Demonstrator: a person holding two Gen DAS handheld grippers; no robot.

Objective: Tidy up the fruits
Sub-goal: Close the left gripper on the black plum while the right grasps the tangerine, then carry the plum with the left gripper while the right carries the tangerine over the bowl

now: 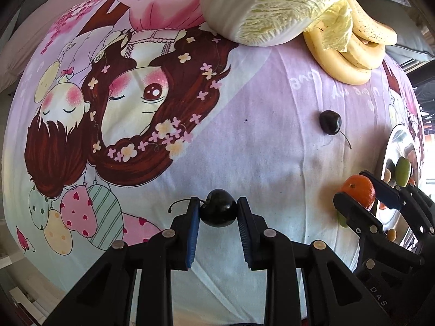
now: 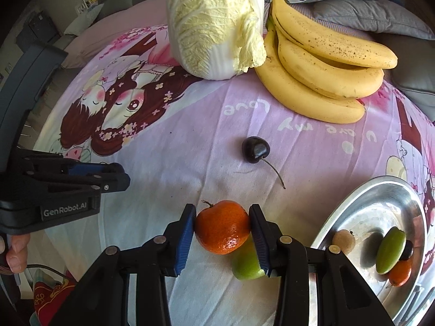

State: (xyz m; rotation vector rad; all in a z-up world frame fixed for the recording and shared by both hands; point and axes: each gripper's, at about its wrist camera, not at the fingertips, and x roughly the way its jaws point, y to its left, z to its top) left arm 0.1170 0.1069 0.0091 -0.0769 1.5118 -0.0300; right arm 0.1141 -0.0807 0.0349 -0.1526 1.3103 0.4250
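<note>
Two claws | left claw (image 1: 218, 212) pinching cherry (image 1: 217, 208) | right claw (image 2: 222, 226) pinching tangerine (image 2: 222, 227) | label "GenRobot.AI"

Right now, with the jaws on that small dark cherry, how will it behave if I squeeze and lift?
The small dark cherry looks glossy and round, so it may slip or roll out between the left gripper jaws. It is probably very light, and likely soft enough to bruise under a hard squeeze. Its thin stem sticks out sideways, clear of the pads.

Your left wrist view looks low and close across the bedsheet (image 1: 272, 135); your right wrist view sits beside it. Both share the cabbage (image 1: 272, 5) (image 2: 214, 21) at upper frame.
</note>
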